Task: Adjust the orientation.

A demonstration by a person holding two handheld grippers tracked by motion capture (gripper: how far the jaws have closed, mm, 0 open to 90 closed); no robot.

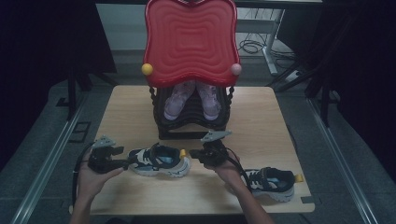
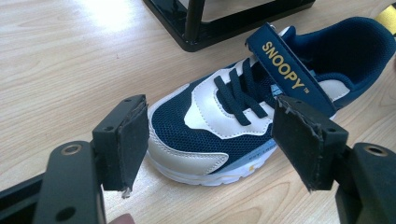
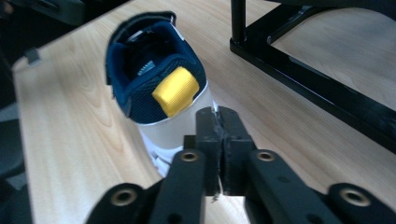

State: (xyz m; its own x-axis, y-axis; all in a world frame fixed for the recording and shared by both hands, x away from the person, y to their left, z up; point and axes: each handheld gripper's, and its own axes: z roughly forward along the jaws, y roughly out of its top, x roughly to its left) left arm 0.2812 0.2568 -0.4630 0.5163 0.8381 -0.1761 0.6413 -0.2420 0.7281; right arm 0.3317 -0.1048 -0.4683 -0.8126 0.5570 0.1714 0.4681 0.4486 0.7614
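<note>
The left gripper (image 1: 122, 162) stands with its jaws spread wide on either side of the toe of the near navy sneaker (image 1: 159, 160), the pads (image 2: 134, 140) not pressing on it; this sneaker lies on the wooden table (image 1: 261, 121) just in front of the black shoe rack (image 1: 192, 122). The right gripper (image 1: 195, 156) has its jaws fully closed on nothing, the tips just behind the heel and its yellow pull tab (image 3: 175, 90). Risk: closed jaws pushed against the heel are likely to slide or turn the sneaker away from the left pads, so a later closure there could catch only the toe rubber and slip off. Risk: a lift by the toe alone may let the heel swing into the rack frame. Count: two navy sneakers, the second navy sneaker (image 1: 273, 182) near the table's right front corner; two pink shoes (image 1: 192, 99) on the rack; one red tray (image 1: 190, 41) on top; two grippers
</note>
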